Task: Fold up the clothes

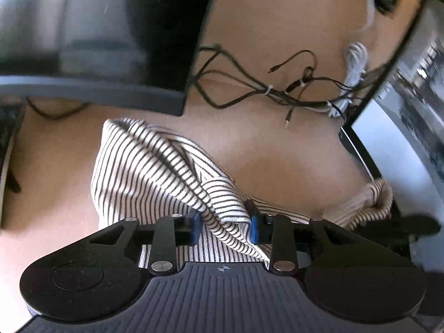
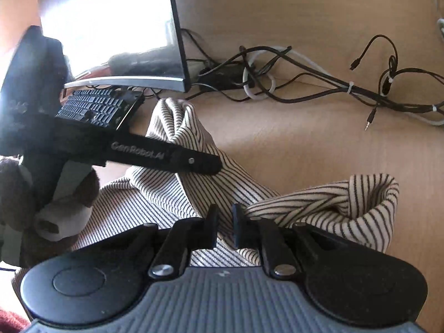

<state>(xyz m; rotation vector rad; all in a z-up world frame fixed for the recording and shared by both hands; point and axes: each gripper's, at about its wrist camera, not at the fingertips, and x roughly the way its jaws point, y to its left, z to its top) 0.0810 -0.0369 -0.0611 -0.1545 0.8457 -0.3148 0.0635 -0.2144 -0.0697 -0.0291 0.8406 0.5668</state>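
A cream garment with thin black stripes (image 1: pixel 144 172) lies bunched on the wooden table (image 1: pixel 277 149). My left gripper (image 1: pixel 224 222) is shut on a raised fold of the garment, with cloth pinched between its blue pads. In the right wrist view the same garment (image 2: pixel 319 202) spreads below, with one end rolled into an open loop at the right. My right gripper (image 2: pixel 224 223) is shut on a fold of it, jaws nearly together. The left gripper's black arm (image 2: pixel 155 152) crosses above the cloth at the left.
A monitor (image 2: pixel 111 27) and a black keyboard (image 2: pixel 97 105) stand at the far left. A tangle of black and white cables (image 2: pixel 319 83) runs along the back of the table. A second screen (image 1: pixel 410 111) stands at the right of the left wrist view.
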